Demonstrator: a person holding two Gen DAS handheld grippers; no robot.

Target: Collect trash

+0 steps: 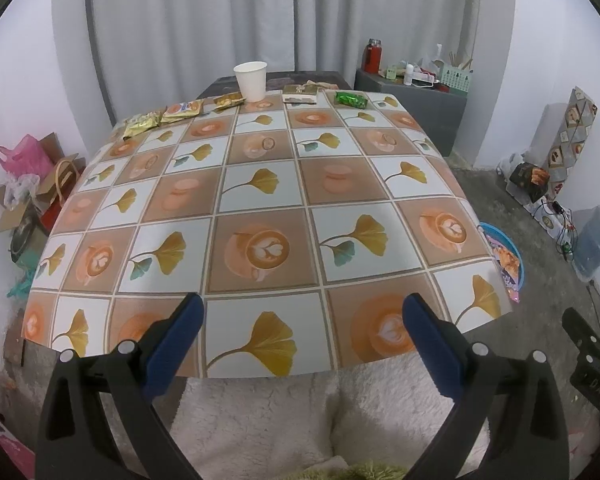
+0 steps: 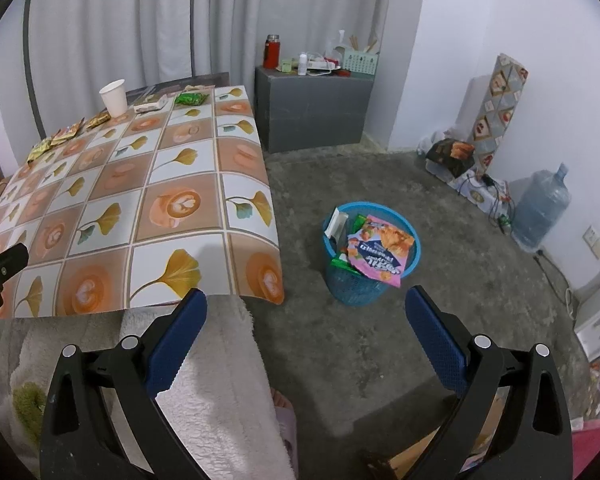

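Trash lies along the far edge of the table (image 1: 260,208): a white paper cup (image 1: 251,81), a green wrapper (image 1: 351,99), a flat carton (image 1: 300,94), an orange-and-blue packet (image 1: 182,111) and gold wrappers (image 1: 139,125). The blue waste basket (image 2: 370,276) stands on the floor right of the table, holding a pink-and-orange snack bag (image 2: 380,250) and other wrappers. My left gripper (image 1: 303,308) hangs open over the table's near edge, empty. My right gripper (image 2: 306,300) is open and empty, over the floor in front of the basket.
A grey cabinet (image 2: 312,112) with a red flask and clutter stands behind the table. A water jug (image 2: 540,208), cables and boxes line the right wall. Bags and cardboard (image 1: 32,184) pile up left of the table. A fluffy white garment (image 2: 220,380) covers the person's lap.
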